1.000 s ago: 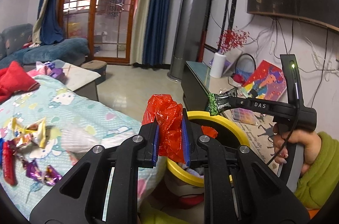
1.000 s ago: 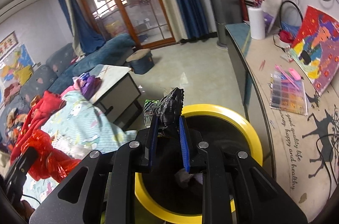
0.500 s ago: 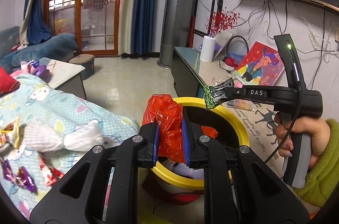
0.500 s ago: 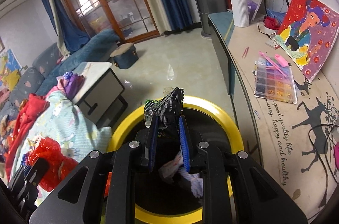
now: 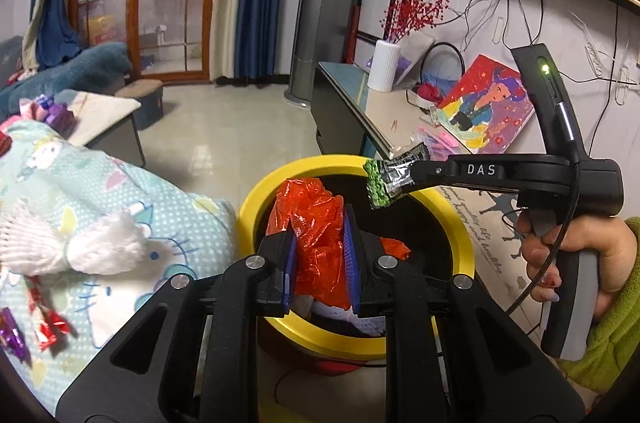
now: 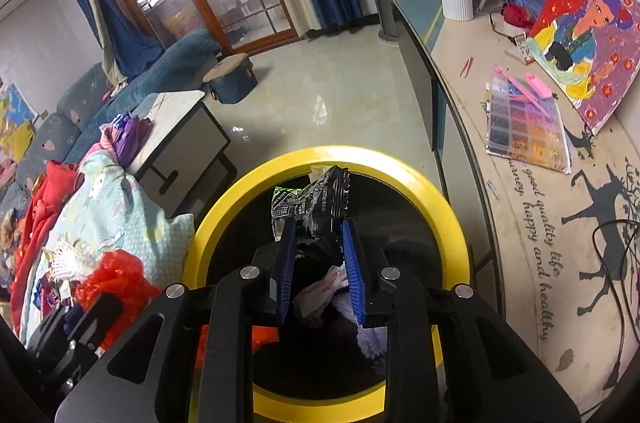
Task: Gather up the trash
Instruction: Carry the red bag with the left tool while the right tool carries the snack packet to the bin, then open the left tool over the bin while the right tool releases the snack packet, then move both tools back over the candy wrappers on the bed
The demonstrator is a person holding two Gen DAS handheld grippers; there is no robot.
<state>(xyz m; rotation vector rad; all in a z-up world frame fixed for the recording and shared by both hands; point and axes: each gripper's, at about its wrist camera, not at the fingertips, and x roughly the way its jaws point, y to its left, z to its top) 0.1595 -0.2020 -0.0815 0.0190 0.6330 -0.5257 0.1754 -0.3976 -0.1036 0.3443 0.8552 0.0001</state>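
My left gripper (image 5: 319, 223) is shut on a crumpled red plastic bag (image 5: 316, 223) and holds it over the near rim of a yellow-rimmed black bin (image 5: 256, 199). My right gripper (image 6: 318, 235) holds a black and green snack wrapper (image 6: 316, 203) over the bin's (image 6: 440, 215) opening; its jaws stand slightly parted around the wrapper. The right gripper (image 5: 400, 179) also shows in the left wrist view, with the wrapper (image 5: 384, 183) at its tip. Paper and cloth trash (image 6: 332, 287) lie inside the bin.
A bed with a cartoon-print cover (image 5: 120, 191) lies left of the bin, with candy wrappers (image 5: 48, 323) and white foam netting (image 5: 60, 247) on it. A low cabinet (image 6: 520, 183) with a painting, bead box and white vase runs along the right.
Both grippers have moved further over the bin. The right gripper's jaws have widened a little around the wrapper. The left gripper still grips the red bag.
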